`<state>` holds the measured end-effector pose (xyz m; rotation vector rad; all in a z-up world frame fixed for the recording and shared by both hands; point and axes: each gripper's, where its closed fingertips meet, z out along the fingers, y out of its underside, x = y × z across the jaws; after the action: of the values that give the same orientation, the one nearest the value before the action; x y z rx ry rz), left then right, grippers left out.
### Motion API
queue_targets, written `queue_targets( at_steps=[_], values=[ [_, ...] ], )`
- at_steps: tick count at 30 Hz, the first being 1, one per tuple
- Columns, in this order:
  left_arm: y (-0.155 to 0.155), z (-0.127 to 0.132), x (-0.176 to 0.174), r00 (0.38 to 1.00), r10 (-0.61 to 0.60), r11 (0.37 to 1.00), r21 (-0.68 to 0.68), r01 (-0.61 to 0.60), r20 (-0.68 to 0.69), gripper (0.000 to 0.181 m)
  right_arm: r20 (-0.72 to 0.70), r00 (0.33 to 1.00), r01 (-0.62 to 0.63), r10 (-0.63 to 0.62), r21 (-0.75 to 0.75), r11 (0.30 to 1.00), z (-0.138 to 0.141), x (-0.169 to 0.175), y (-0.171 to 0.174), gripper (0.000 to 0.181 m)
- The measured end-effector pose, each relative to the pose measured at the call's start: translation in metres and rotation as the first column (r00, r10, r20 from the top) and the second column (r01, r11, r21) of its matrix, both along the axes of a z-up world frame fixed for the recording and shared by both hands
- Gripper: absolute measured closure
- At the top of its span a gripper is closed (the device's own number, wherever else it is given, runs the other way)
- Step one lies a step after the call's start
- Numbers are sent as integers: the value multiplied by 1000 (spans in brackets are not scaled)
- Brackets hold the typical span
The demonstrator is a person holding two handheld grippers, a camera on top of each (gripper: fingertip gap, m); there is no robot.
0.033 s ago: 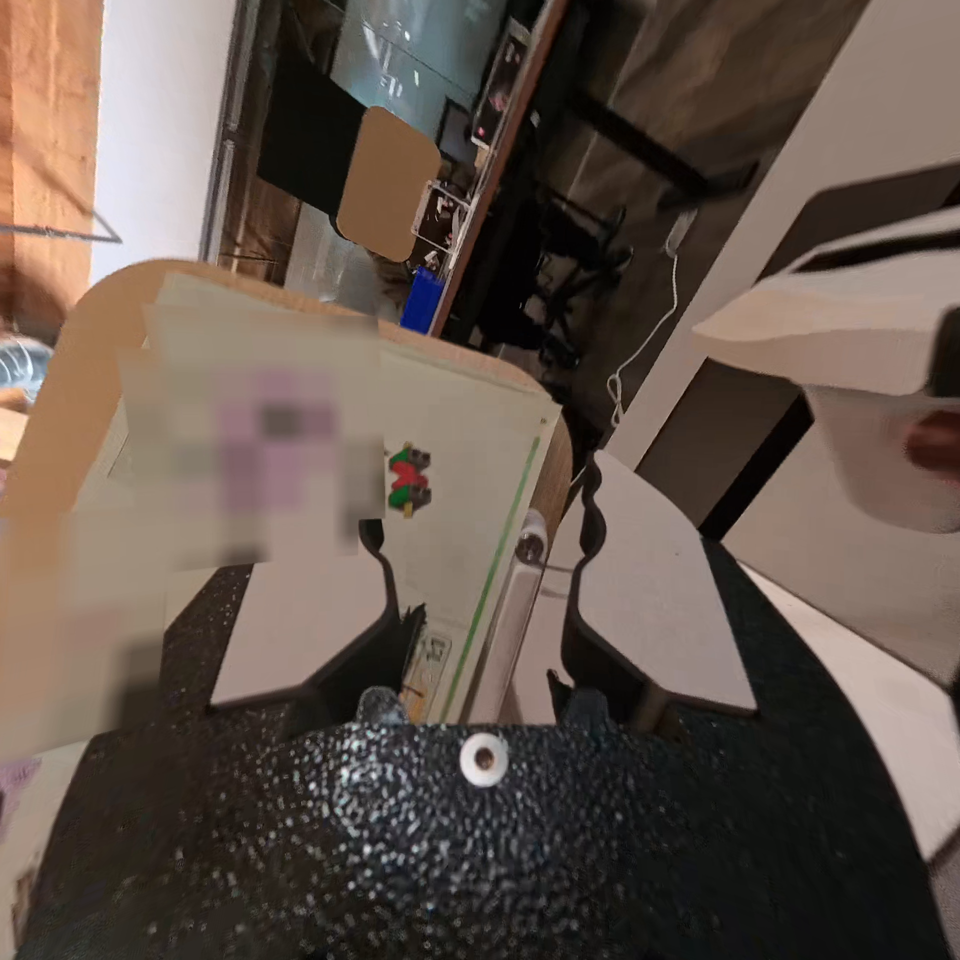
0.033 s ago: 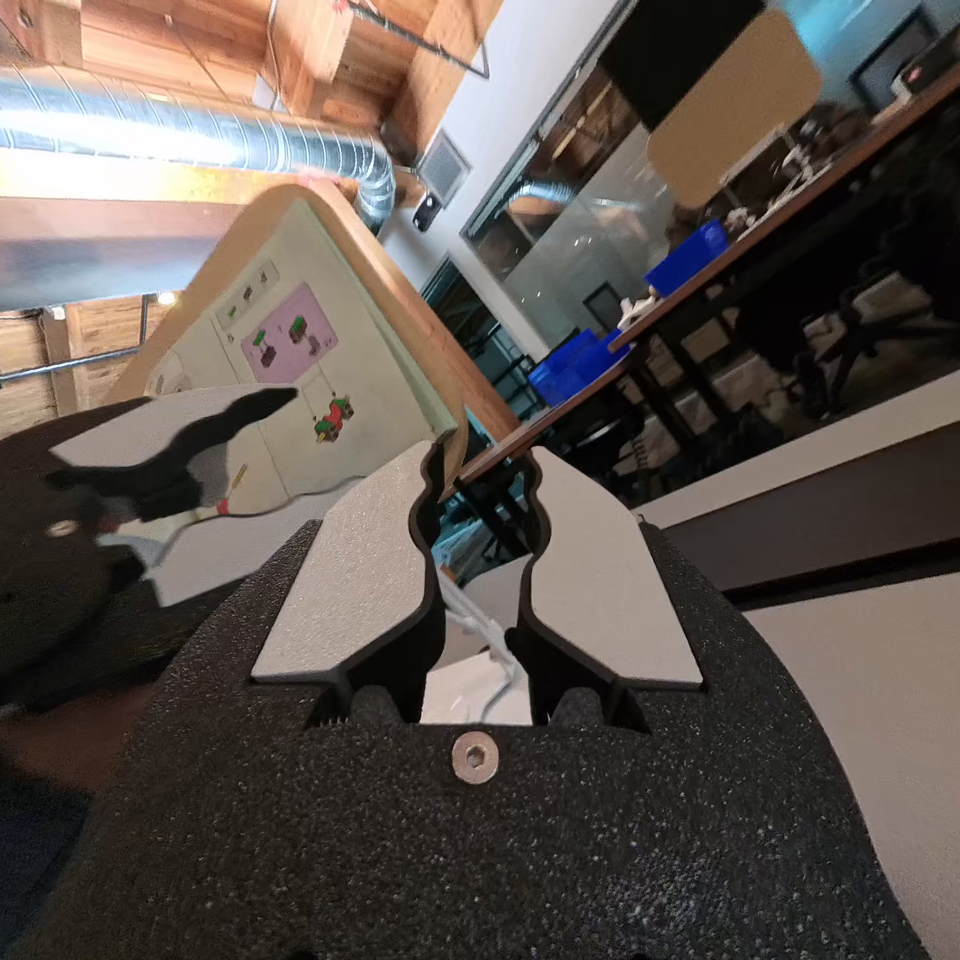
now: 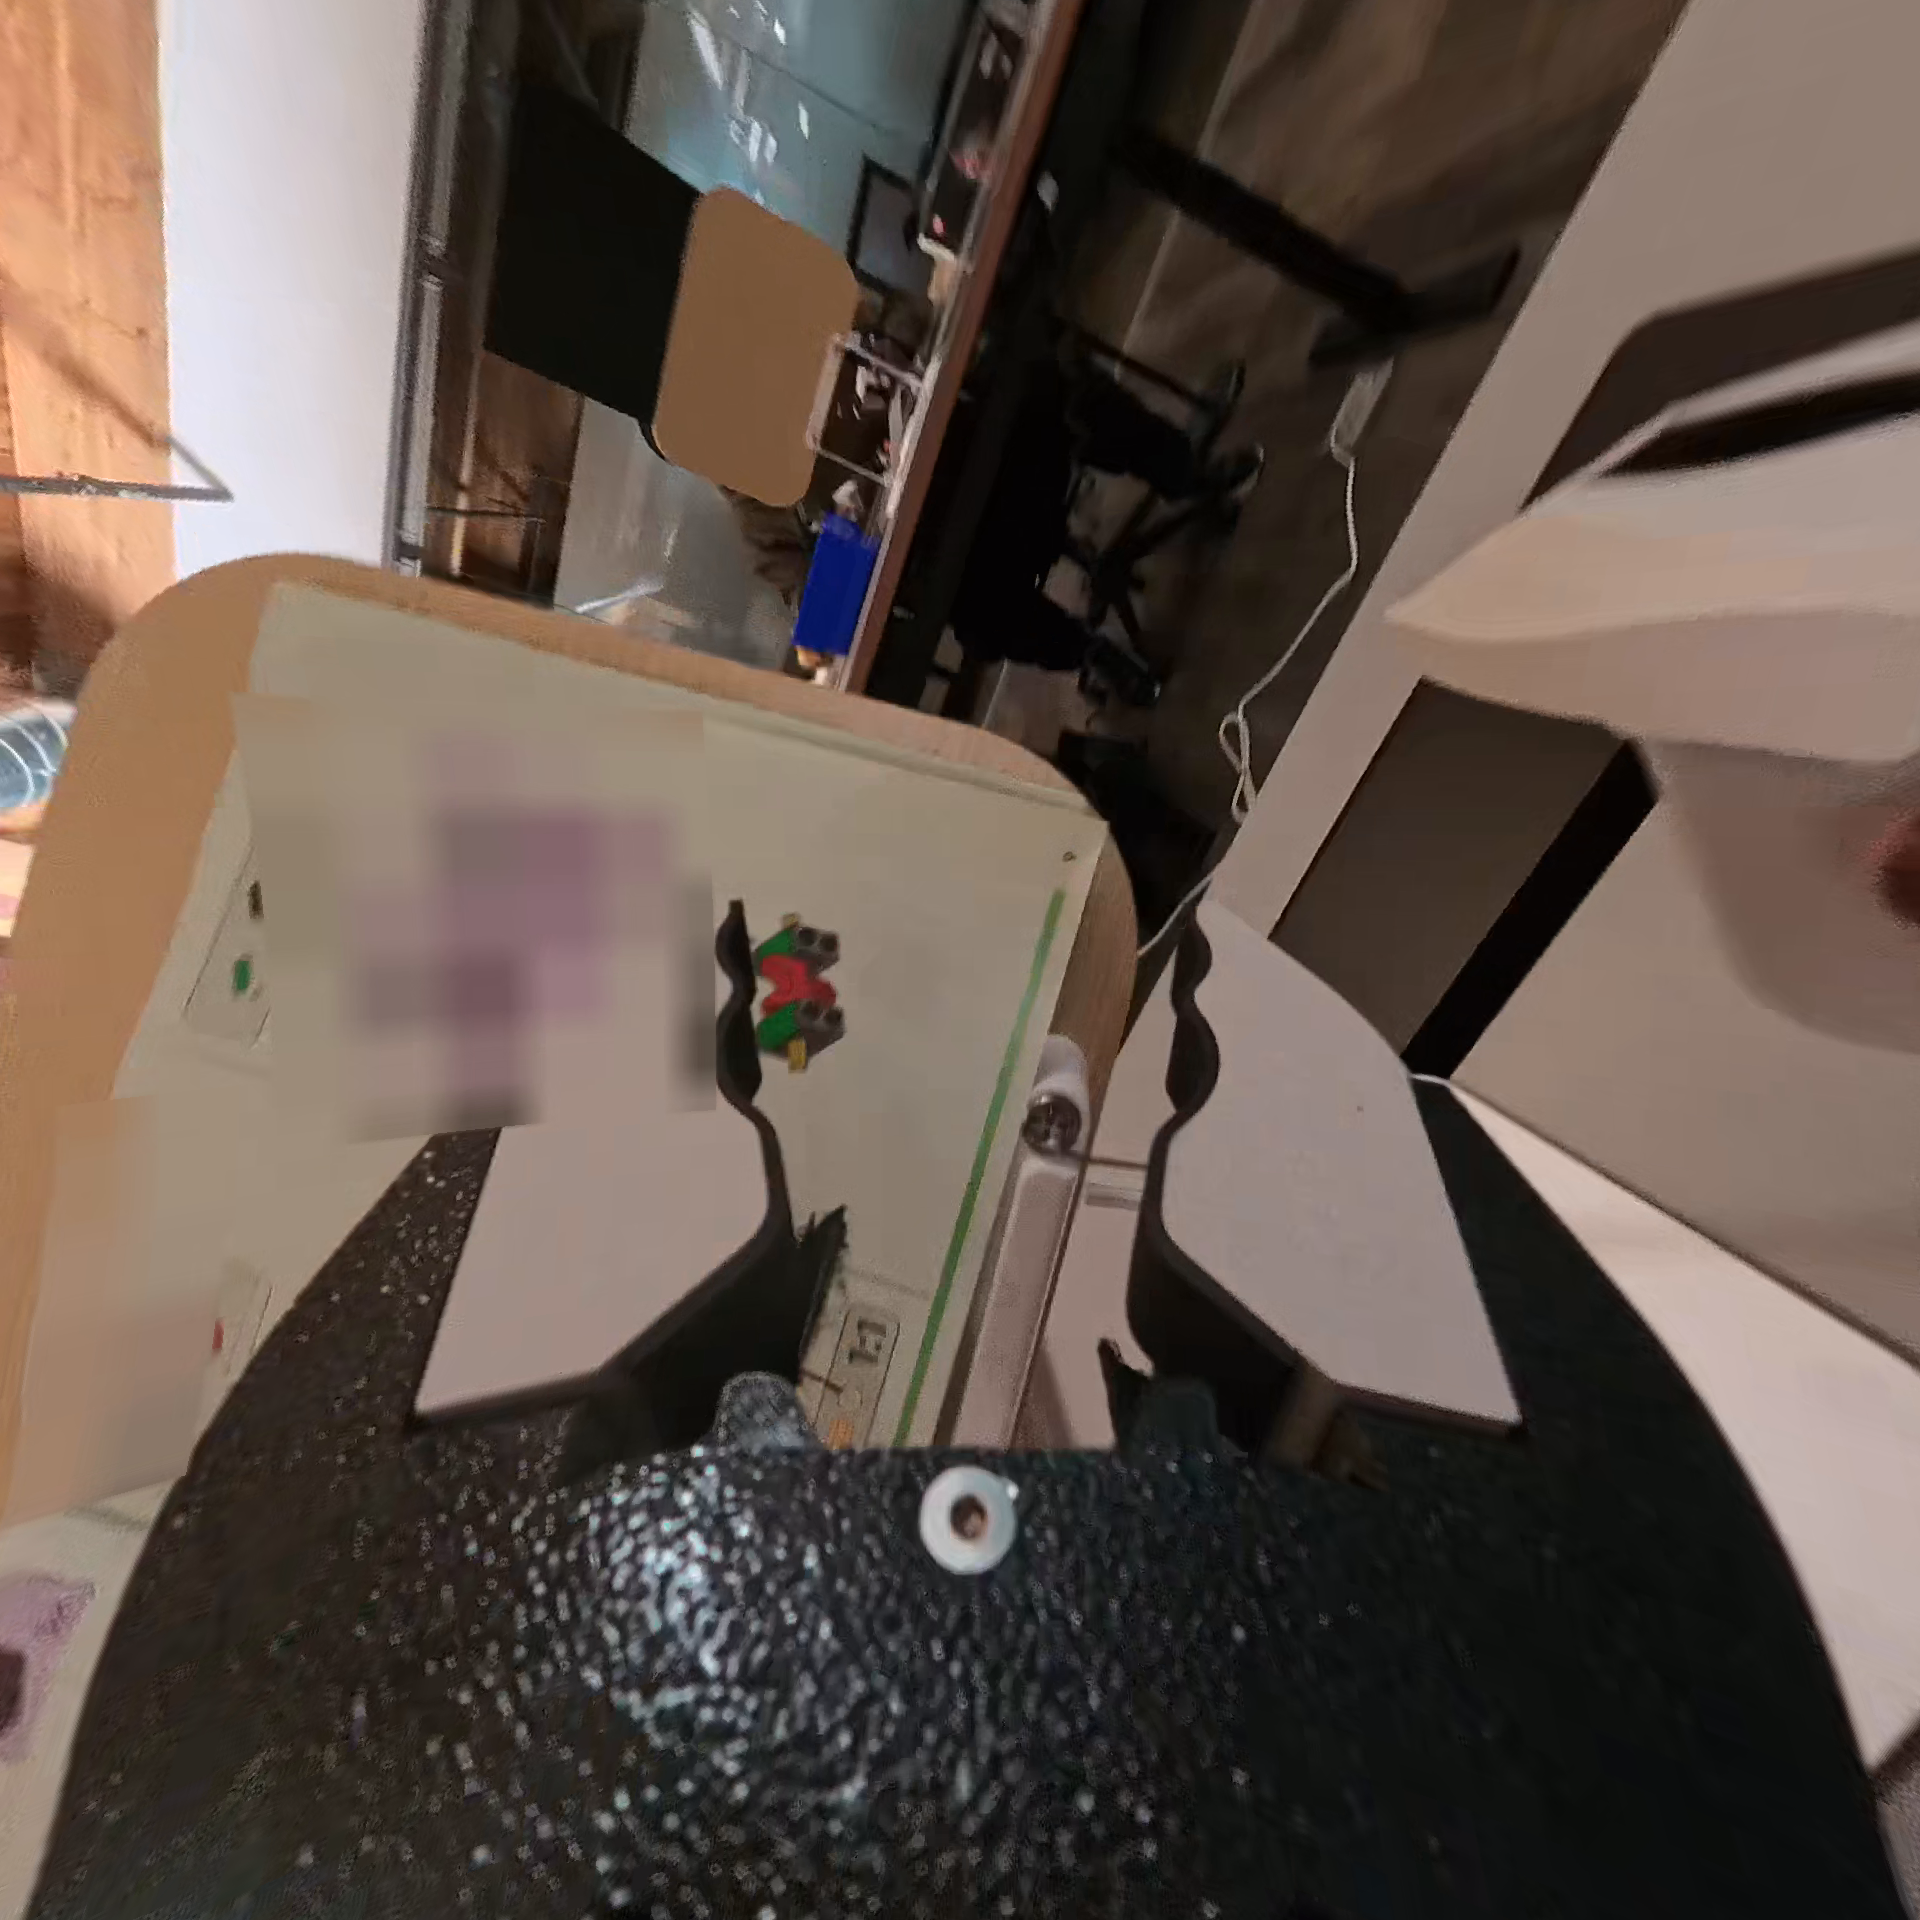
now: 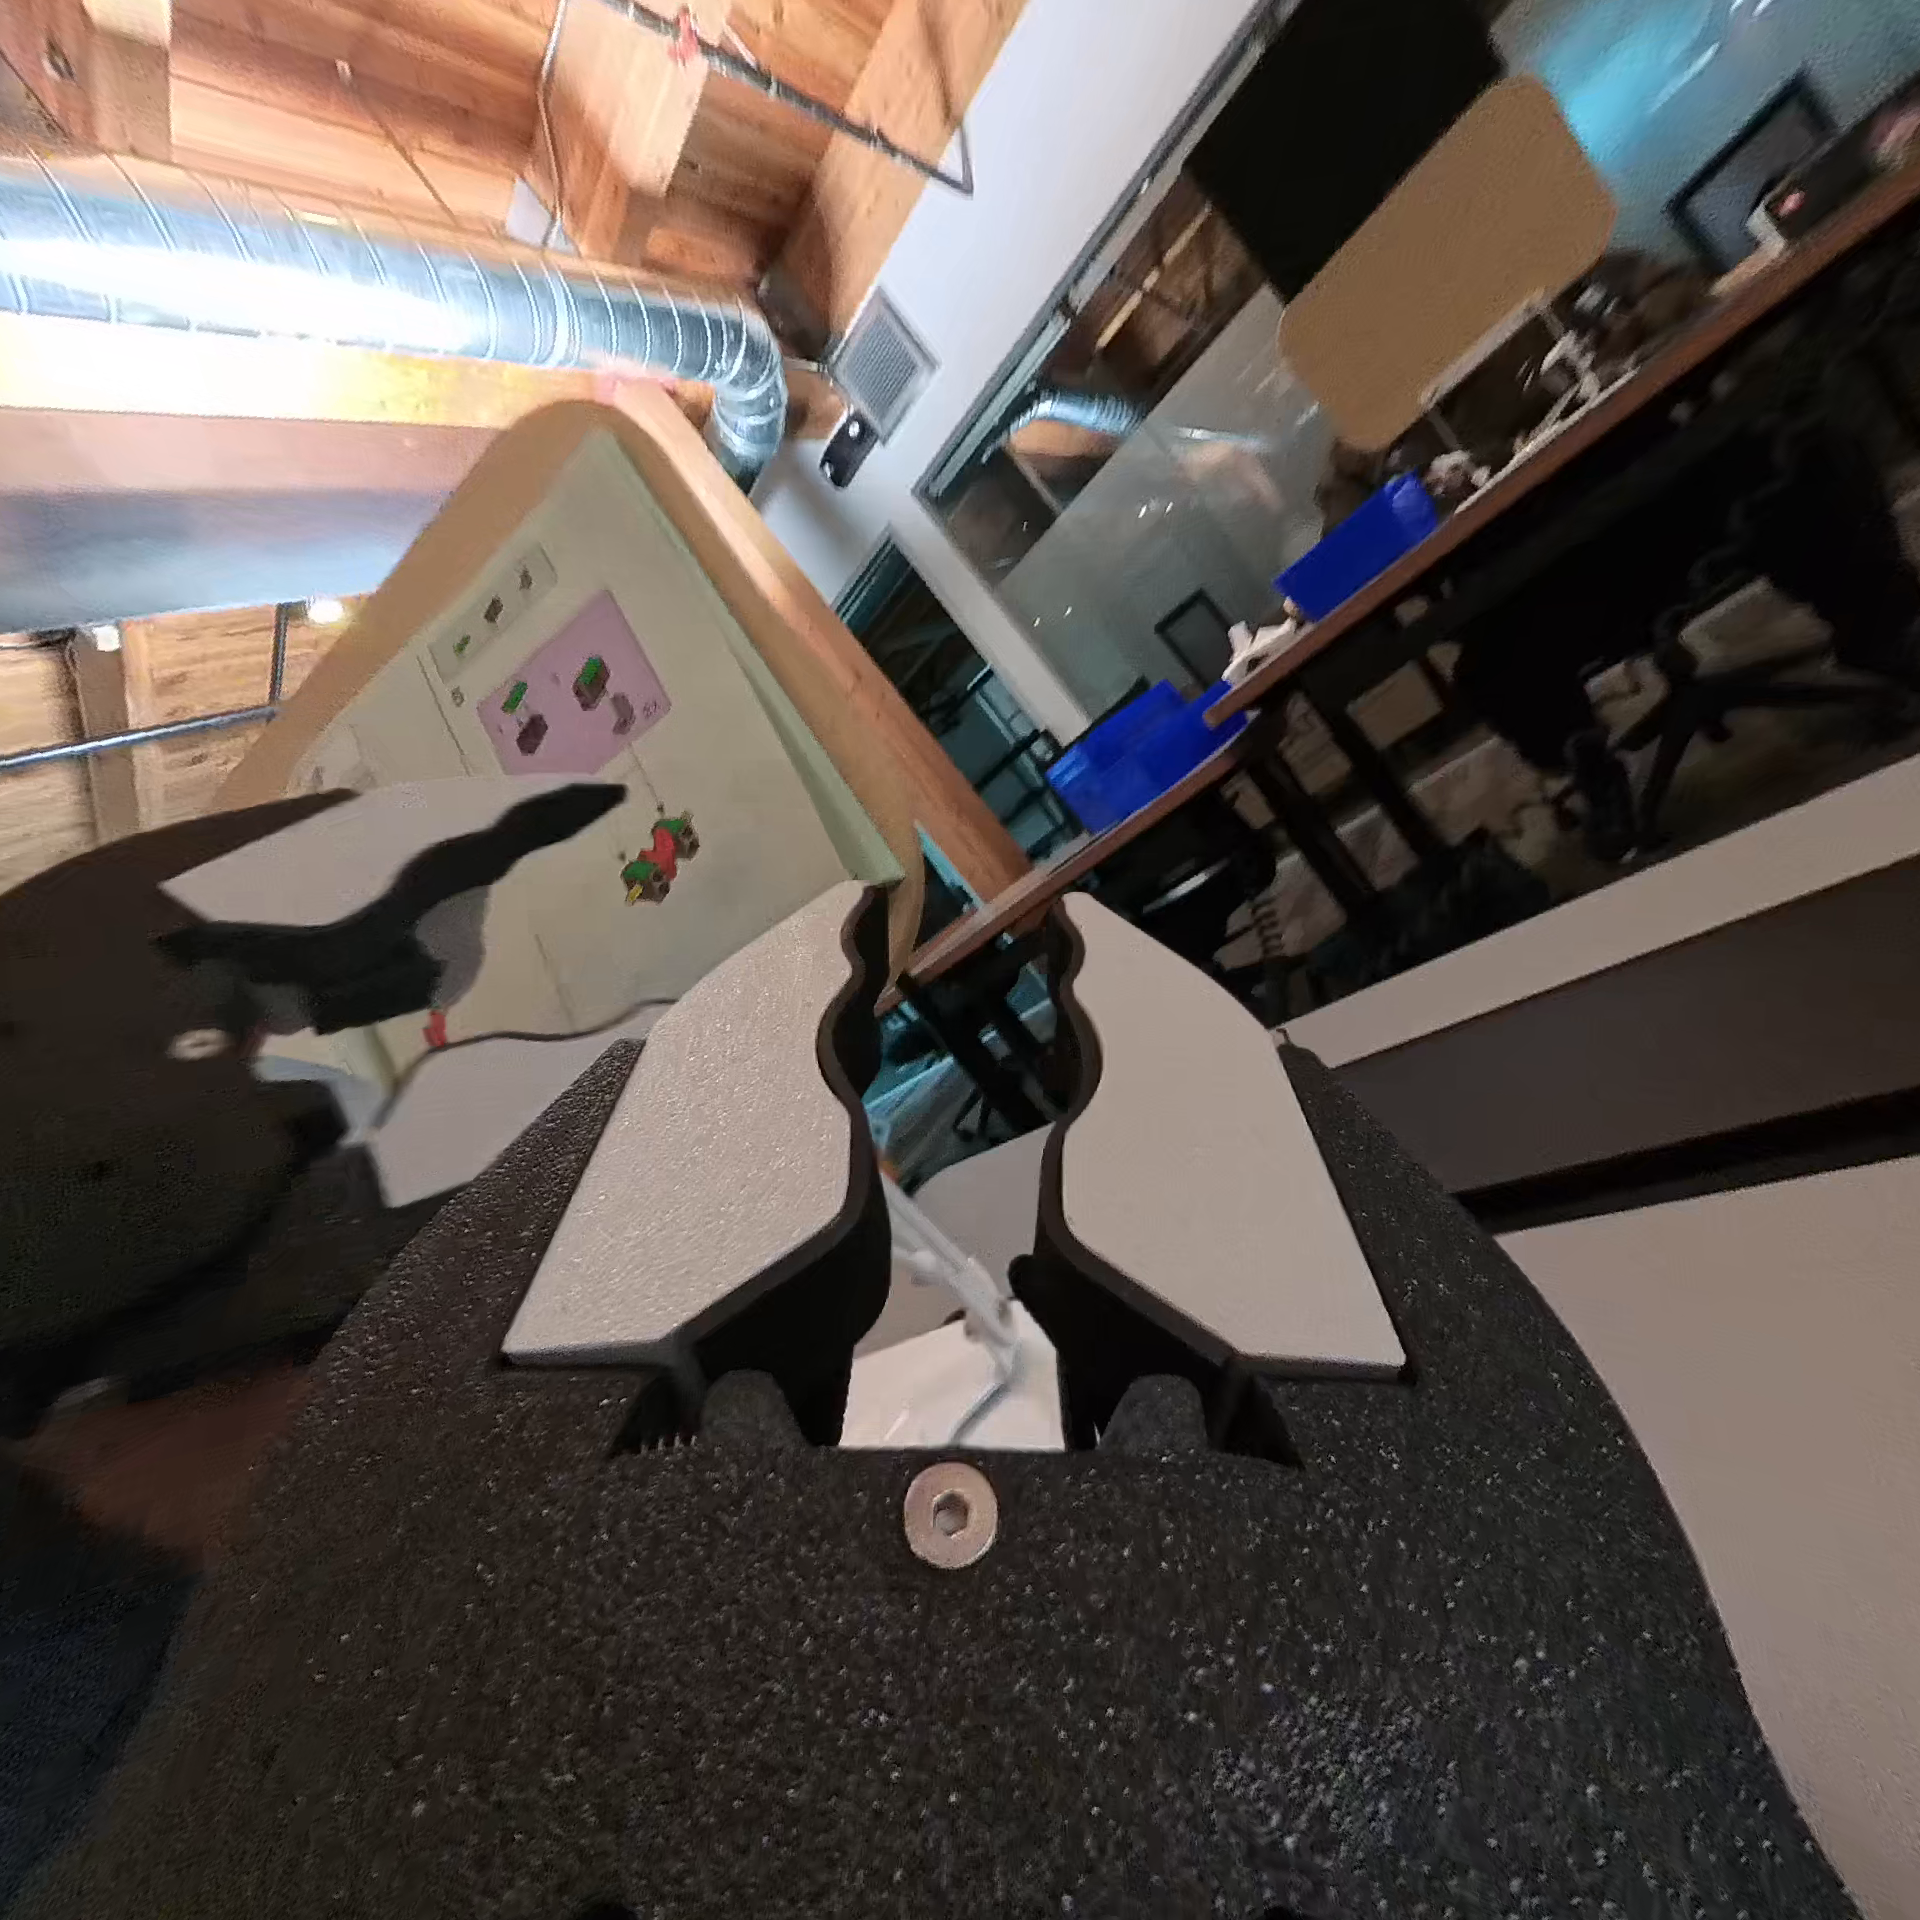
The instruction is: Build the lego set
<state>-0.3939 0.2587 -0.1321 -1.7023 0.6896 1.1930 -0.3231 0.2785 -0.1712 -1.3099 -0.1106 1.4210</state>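
Note:
No loose bricks show in either view. An instruction sheet (image 3: pixel 883 1039) stands upright on a rounded wooden board (image 3: pixel 114 790). It carries a printed picture of a red, green and grey brick model (image 3: pixel 795 987). My left gripper (image 3: pixel 961 935) points at the sheet, fingers wide apart and empty. My right gripper (image 4: pixel 966 914) is raised to its right, fingers a narrow gap apart with nothing between them. The sheet (image 4: pixel 582 831) and the left gripper (image 4: pixel 416 914) also show at the left of the right wrist view.
A metal clamp (image 3: pixel 1049 1101) sits at the board's lower right edge. A white blurred shape (image 3: pixel 1662 644) is close at the right. The white table (image 4: pixel 1714 1403) runs to the right. A far desk holds blue bins (image 4: pixel 1351 540). A white cable (image 3: pixel 1299 644) hangs behind.

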Motion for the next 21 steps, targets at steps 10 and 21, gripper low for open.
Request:
queue_targets(
  at_steps=[10,21],
  values=[
    [14,-5,-18,920,148,986,-17,-165,-363,132,4,1000,3,-3,38,999,4,2,0,154],
    [2,4,-7,955,116,993,65,-102,-275,173,-5,1000,-17,17,23,1000,2,2,1,153]
  ],
)
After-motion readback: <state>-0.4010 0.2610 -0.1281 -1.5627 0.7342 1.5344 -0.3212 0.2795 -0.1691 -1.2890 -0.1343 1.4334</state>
